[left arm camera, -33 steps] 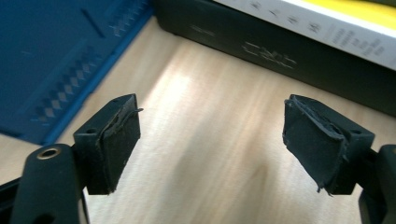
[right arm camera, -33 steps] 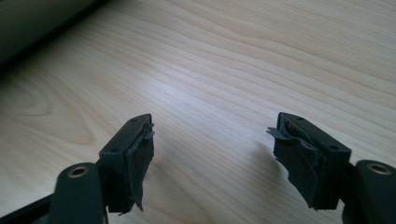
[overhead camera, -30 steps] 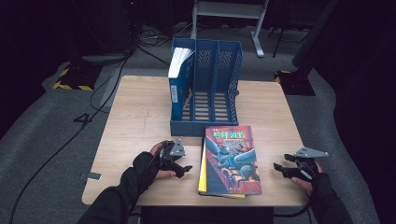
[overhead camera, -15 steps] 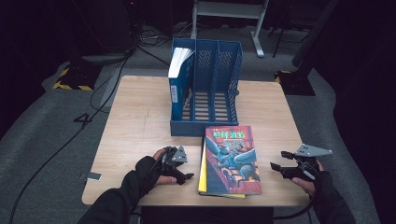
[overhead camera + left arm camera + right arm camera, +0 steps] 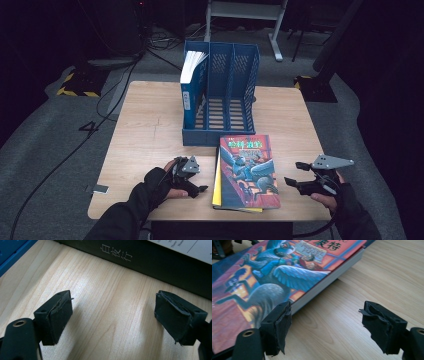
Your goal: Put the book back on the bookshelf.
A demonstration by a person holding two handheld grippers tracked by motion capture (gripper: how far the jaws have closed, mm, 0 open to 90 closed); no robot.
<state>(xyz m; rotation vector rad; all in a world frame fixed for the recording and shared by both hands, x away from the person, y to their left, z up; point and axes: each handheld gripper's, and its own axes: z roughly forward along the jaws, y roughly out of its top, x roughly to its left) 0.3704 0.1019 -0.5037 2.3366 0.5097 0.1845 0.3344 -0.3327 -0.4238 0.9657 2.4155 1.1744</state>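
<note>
Right tool [image 5: 296, 172]: we find its jaws apart, just opening wider, nothing between them; it hovers just beside the illustrated book [image 5: 247, 172], at its right edge.
Left tool [image 5: 197, 181]: jaws apart over bare surface [image 5: 150, 125], near the stack's left edge.
Stack: illustrated book lies flat on a yellow book [image 5: 217, 182], just in front of the blue file rack [image 5: 227, 95].
Progress: we judge one upright book [image 5: 191, 87] filed in the leftmost slot; the stack remains ungrasped.
Obstructions: none noted; middle and right slots stand free.

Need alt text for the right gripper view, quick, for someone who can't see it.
The right gripper has its two black jaws open over bare wooden table, nothing between them. Its left jaw sits beside the edge of a colourfully illustrated book lying flat.
</note>
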